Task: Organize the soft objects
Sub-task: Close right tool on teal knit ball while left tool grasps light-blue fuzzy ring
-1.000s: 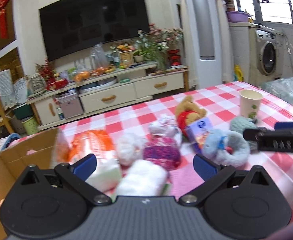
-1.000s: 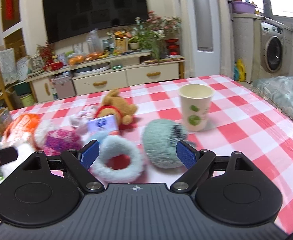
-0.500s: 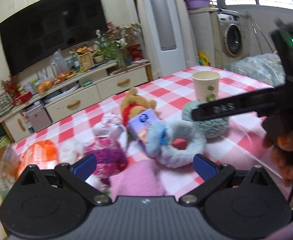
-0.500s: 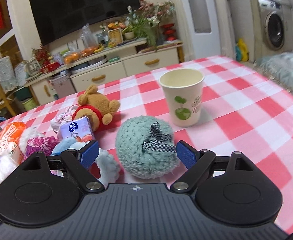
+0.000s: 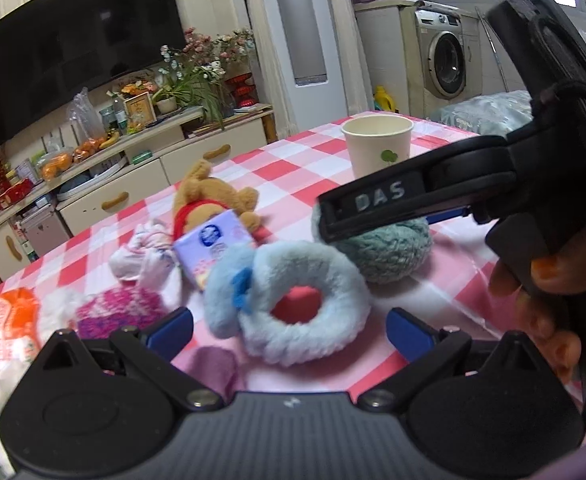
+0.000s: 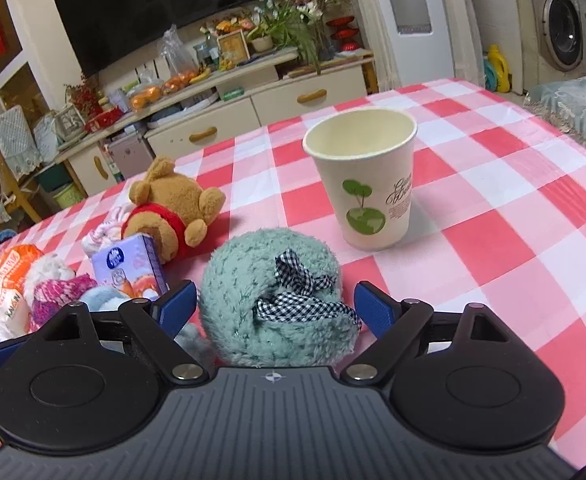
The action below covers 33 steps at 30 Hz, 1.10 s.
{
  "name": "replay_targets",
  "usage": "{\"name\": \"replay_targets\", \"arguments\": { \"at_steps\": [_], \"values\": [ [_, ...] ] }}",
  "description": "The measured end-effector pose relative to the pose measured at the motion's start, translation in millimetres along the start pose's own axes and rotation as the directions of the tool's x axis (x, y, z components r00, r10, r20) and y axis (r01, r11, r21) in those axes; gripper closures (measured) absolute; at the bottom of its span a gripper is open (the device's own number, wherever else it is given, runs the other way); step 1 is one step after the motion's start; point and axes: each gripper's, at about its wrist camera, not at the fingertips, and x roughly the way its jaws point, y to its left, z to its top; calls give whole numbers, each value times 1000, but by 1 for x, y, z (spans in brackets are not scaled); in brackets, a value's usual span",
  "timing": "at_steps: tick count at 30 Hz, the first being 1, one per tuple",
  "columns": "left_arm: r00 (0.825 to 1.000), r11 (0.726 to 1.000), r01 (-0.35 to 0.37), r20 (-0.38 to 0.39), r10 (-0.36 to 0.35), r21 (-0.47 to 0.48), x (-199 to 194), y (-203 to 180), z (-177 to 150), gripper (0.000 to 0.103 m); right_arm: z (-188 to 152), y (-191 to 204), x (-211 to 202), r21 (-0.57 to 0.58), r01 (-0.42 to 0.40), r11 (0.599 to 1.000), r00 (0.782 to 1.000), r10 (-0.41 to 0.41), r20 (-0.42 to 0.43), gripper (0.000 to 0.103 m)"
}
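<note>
A fluffy teal ball [image 6: 271, 300] with a checked ribbon lies on the red-checked table between the open fingers of my right gripper [image 6: 273, 308]; it also shows in the left wrist view [image 5: 389, 252]. A light blue plush ring [image 5: 293, 304] lies just in front of my open left gripper [image 5: 289, 328]. Behind it are a purple tissue pack [image 5: 213, 248], a brown bear in a red shirt [image 5: 213, 200], a white cloth bundle [image 5: 145, 256] and a pink-purple knit piece [image 5: 121, 312]. The right gripper [image 5: 413, 200] crosses the left wrist view above the teal ball.
A paper cup [image 6: 365, 184] stands upright behind the teal ball. An orange-and-white packet [image 5: 5, 332] lies at the left. A TV cabinet [image 6: 213, 120] and washing machine [image 6: 565, 28] stand beyond the table.
Both grippers moved forward and right. The teal ball now sits between the right fingers, and the blue ring is closer to the left gripper. The cardboard box left the left view.
</note>
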Motion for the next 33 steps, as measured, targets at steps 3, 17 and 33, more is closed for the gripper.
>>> {"name": "replay_targets", "arguments": {
  "at_steps": [3,17,33],
  "values": [
    [1000,1000,-13,-1,13,0,6,-3,2,1,0,1,0,-7,-9,1000,1000,9,-15,0],
    [1000,999,-3,-29,2,-39,15,0,9,28,0,1,2,-10,-7,1000,1000,7,-19,7],
    [997,985,49,-43,-57,-165,12,22,8,64,-4,3,1,6,-33,999,999,33,-12,17]
  ]
}}
